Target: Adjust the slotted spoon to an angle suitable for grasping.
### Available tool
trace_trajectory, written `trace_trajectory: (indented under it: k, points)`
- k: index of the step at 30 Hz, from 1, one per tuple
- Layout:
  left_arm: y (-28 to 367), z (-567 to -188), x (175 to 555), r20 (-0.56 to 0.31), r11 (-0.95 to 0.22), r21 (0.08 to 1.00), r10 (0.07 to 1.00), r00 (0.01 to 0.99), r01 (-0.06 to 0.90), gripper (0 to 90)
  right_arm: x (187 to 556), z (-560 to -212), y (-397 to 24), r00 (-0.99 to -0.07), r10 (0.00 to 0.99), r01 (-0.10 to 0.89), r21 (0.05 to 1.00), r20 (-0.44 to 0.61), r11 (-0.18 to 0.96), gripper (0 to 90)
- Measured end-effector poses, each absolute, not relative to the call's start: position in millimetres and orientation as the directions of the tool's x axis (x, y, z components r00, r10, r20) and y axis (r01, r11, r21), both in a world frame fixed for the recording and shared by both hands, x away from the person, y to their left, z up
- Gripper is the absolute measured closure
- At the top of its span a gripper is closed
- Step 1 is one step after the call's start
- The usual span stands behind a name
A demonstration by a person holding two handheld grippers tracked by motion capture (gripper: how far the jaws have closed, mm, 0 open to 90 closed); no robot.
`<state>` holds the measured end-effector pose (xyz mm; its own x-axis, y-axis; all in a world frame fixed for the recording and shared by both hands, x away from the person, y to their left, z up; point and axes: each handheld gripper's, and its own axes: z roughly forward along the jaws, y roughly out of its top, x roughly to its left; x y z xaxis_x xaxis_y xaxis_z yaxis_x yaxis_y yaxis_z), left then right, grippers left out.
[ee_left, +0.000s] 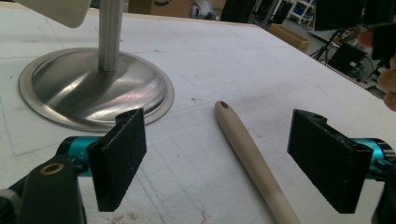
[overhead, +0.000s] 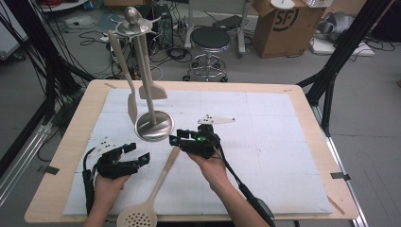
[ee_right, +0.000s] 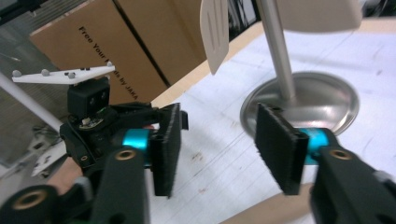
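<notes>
1. My right gripper [overhead: 176,140] sits near the middle of the table [overhead: 302,94], just in front of the round steel base of the utensil stand [overhead: 154,125], its tips right over the top end of the slotted spoon's handle.
2. Its fingers [ee_right: 170,149] stand apart. In the right gripper view there is bare white mat between the pads, and the spoon's handle shows low down under the pad on that view's right side. I cannot tell whether that pad touches the handle; nothing is clamped.
3. My left gripper [overhead: 137,153] rests nearer the table's front-left corner, to the left of the handle, tips pointing toward it.
4. Its fingers [ee_left: 119,161] are spread wide. In the left gripper view the handle's holed end runs up between the two pads, touching neither.
5. The slotted spoon [overhead: 158,182] lies flat on the white mat [overhead: 265,142]. Its perforated bowl is at the table's front edge, and the handle slants up and to the right, ending just short of the stand's base.
6. The stand is upright left of the table's middle, toward the far edge, with two pale spatulas [overhead: 128,101] hanging from its top ring beside the post.
</notes>
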<state>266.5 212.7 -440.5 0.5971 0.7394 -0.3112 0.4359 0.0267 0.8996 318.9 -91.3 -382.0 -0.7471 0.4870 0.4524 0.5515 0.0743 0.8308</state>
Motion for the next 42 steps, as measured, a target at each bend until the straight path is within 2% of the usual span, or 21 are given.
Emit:
trace_trajectory:
  k: [6,11,24,42]
  points:
    - [213,-441,267,-0.307,0.023,0.9,0.741,0.597,0.434,20.2,320,-390,-89,-0.732,0.465,0.603,0.791,0.498,0.104,78.9]
    - [212,-441,267,-0.305,0.021,0.901,0.741,0.599,0.433,20.1,317,-397,-84,-0.728,0.458,0.625,0.768,0.51,0.139,88.8]
    - [212,-440,267,-0.305,0.022,0.901,0.743,0.596,0.432,20.2,302,-423,-62,-0.727,0.432,0.661,0.715,0.534,0.229,89.5]
    - [213,-441,267,-0.313,0.029,0.899,0.74,0.596,0.437,20.2,300,-435,-45,-0.734,0.423,0.668,0.675,0.531,0.312,89.5]
